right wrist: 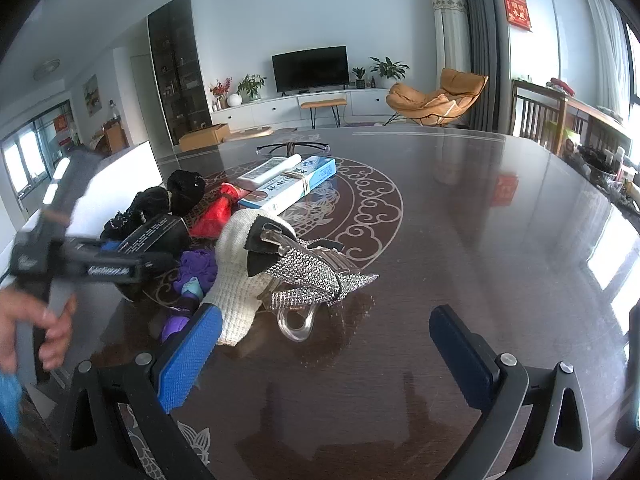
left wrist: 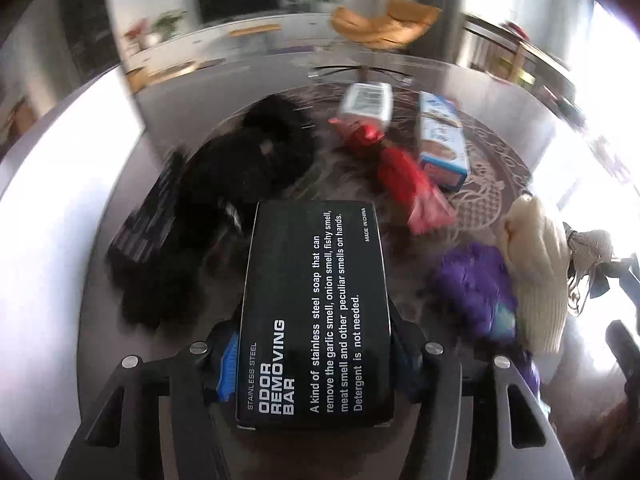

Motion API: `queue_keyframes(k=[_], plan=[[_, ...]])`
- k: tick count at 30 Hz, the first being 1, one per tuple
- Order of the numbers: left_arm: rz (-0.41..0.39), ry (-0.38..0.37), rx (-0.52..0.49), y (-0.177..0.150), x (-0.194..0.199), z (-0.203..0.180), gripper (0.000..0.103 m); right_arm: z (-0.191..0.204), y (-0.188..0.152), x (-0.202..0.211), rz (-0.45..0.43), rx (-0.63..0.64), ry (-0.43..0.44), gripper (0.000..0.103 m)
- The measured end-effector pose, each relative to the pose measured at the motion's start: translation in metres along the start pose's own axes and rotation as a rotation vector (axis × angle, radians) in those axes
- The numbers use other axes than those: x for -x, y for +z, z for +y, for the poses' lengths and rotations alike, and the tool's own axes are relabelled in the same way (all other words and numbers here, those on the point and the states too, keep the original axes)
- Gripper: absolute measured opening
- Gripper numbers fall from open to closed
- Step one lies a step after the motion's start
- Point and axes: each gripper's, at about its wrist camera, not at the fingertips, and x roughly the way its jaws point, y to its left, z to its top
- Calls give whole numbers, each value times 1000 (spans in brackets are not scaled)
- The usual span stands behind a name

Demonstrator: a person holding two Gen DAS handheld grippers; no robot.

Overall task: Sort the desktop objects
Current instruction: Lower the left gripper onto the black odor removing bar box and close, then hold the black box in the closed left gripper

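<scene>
Left gripper (left wrist: 316,360) clamps black box (left wrist: 316,312) at its near end; could pivot loose. Right gripper (right wrist: 324,344) spread wide, holding nothing.

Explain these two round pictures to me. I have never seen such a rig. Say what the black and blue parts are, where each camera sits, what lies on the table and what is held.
No robot here: a person holds a hand tool with two fingers in each hand. A fisheye camera on each tool looks forward along them, hence the round pictures.

The left gripper is shut on a black box labelled odor removing bar. The right gripper is open and holds nothing; its blue fingers stand wide apart above the dark table.

On the table lie a blue and white carton, a red pouch, black fabric, a purple item, a cream knitted piece and a rhinestone hair clip.
</scene>
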Motion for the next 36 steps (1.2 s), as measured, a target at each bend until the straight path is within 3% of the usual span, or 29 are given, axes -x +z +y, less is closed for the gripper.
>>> queue_keyframes(k=[7, 8, 9, 14, 24, 36], plan=[[-61, 30, 40, -42, 20, -14, 61, 2, -2, -2, 2, 3, 3, 103], [-65, 23, 36, -44, 19, -13, 68, 3, -2, -2, 3, 4, 3, 103], [-66, 11, 27, -42, 16, -14, 82, 3, -1, -2, 3, 5, 2, 103], [-29, -3, -17, -43, 11, -15, 103, 4, -1, -3, 7, 4, -1, 103], [-32, -3, -7, -48, 14, -18, 103, 4, 0, -3, 15, 7, -6, 103], [-32, -2, -8, -48, 13, -19, 103, 14, -1, -6, 27, 58, -87, 103]])
